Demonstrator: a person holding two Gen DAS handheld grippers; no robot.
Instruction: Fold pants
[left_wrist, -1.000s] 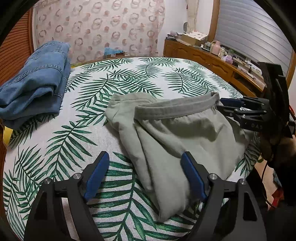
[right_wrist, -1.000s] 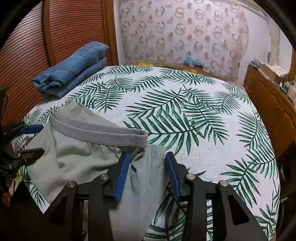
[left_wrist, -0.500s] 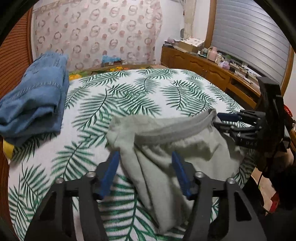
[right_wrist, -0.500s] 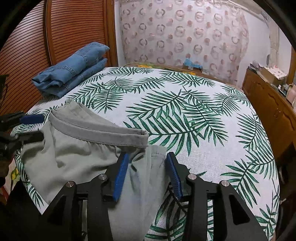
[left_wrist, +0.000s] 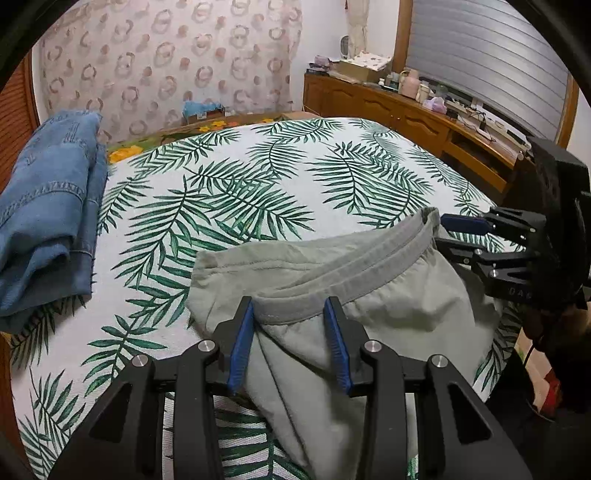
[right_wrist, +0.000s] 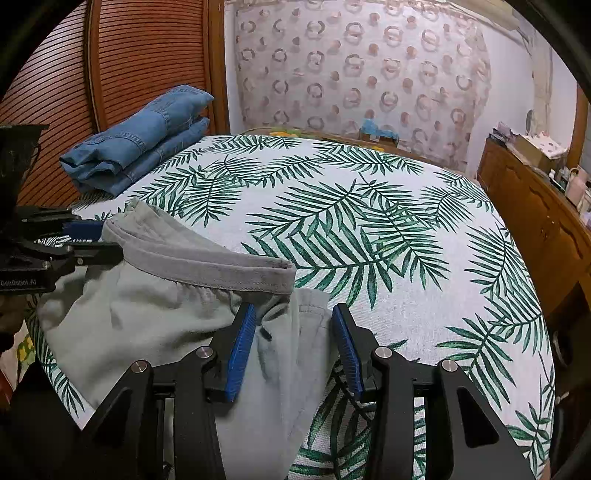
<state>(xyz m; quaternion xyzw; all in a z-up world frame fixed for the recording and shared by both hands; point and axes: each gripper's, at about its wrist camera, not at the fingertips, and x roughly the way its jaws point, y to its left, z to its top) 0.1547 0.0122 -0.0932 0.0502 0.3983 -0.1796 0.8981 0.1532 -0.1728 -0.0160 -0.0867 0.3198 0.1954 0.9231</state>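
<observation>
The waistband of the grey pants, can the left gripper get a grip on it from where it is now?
Probably yes. The left gripper is open, with the waistband of the grey pants lying between its fingertips, and nothing is in the way.

- The pants (left_wrist: 388, 291) are pale grey-green, with a darker grey waistband (right_wrist: 207, 262).
- The bedspread (left_wrist: 258, 192) is white, printed with dark green palm fronds.
- The folded jeans (left_wrist: 44, 221) at far left are mid-blue denim with lighter stitching.
- Both grippers are black with blue finger pads (left_wrist: 242, 343).
- The far curtain (right_wrist: 354, 66) is pinkish beige with ring and dot shapes.
- The cabinet (left_wrist: 399, 114) at right is reddish-brown wood.
</observation>
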